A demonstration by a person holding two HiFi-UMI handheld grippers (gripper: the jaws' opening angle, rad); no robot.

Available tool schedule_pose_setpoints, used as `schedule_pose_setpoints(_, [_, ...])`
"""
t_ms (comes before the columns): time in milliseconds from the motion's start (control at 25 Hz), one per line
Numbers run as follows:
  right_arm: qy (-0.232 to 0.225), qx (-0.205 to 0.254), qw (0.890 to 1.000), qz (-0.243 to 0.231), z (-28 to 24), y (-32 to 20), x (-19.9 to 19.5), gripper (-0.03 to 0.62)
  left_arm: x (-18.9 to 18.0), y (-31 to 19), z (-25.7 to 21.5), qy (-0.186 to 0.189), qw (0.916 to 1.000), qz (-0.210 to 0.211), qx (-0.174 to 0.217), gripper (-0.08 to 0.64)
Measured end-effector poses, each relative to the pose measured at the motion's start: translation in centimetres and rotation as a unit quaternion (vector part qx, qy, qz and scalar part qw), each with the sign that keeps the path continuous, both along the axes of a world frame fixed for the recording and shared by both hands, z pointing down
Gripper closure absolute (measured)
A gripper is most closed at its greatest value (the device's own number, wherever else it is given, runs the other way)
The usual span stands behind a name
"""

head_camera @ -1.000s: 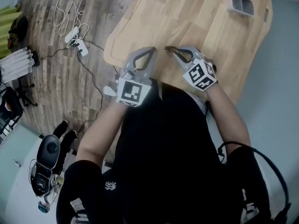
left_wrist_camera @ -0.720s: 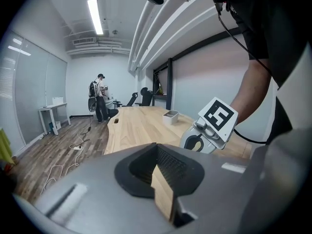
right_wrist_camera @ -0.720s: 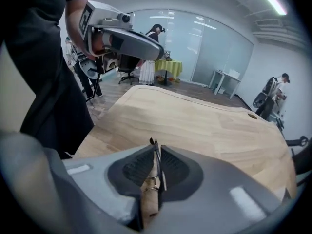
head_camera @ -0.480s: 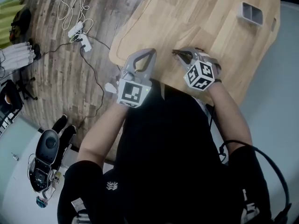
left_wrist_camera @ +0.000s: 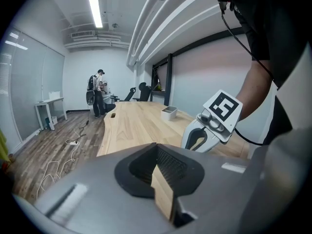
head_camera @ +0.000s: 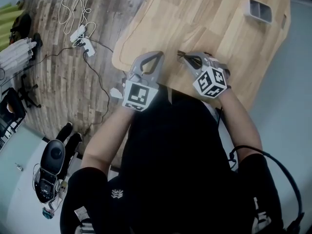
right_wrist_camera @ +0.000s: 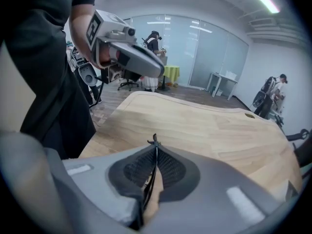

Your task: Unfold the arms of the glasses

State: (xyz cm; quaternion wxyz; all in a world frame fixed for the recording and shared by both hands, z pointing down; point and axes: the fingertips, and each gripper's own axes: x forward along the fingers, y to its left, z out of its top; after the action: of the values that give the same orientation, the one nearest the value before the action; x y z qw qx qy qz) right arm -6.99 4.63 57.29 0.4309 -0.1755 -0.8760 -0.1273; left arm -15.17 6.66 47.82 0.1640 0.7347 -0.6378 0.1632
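The glasses [head_camera: 182, 55] are a thin dark frame pinched at the tip of my right gripper [head_camera: 187, 57], low over the near edge of the wooden table [head_camera: 214, 28]. In the right gripper view the dark wire [right_wrist_camera: 154, 141] runs between the pads and sticks out past the tips. These jaws have just been closing on it. My left gripper [head_camera: 158, 54] is beside it on the left, shut with nothing between its fingers [left_wrist_camera: 168, 162]. The two tips are a short gap apart.
A small grey tray [head_camera: 258, 9] stands at the table's far right. Left of the table on the plank floor lie a power strip and white cables [head_camera: 79, 37]. People stand far back in the room [left_wrist_camera: 99, 94].
My right gripper has rolled a little at the wrist, its marker cube turning, with the glasses still at its tip. The left gripper stays about where it was.
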Motion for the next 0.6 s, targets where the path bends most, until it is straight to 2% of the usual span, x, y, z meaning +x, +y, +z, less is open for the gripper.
schedule_pose_setpoints(120, [-0.041, -0.012, 0.999, 0.011, -1.6, -0.1, 0.3, 0.577, 1.2, -0.6, 0.6, 0.011, 0.9997, 0.021, 0.000, 0.550])
schedule_pose_setpoints(240, [-0.072, -0.015, 0.997, 0.021, -2.8, -0.4, 0.8, 0.577, 3.4, -1.5, 1.6, 0.038, 0.9975, 0.058, -0.010, 0.484])
schedule_pose_setpoints(360, [-0.092, -0.017, 0.995, 0.036, -3.6, -0.7, 1.5, 0.577, 6.2, -2.1, 3.1, 0.076, 0.9907, 0.109, -0.030, 0.398])
schedule_pose_setpoints(480, [-0.109, -0.010, 0.993, 0.045, -4.2, -0.9, 2.2, 0.577, 8.3, -2.6, 4.1, 0.108, 0.9821, 0.149, -0.039, 0.369])
schedule_pose_setpoints(600, [-0.128, -0.005, 0.990, 0.057, -4.9, -1.0, 2.8, 0.577, 9.9, -3.1, 4.3, 0.126, 0.9750, 0.177, -0.048, 0.354])
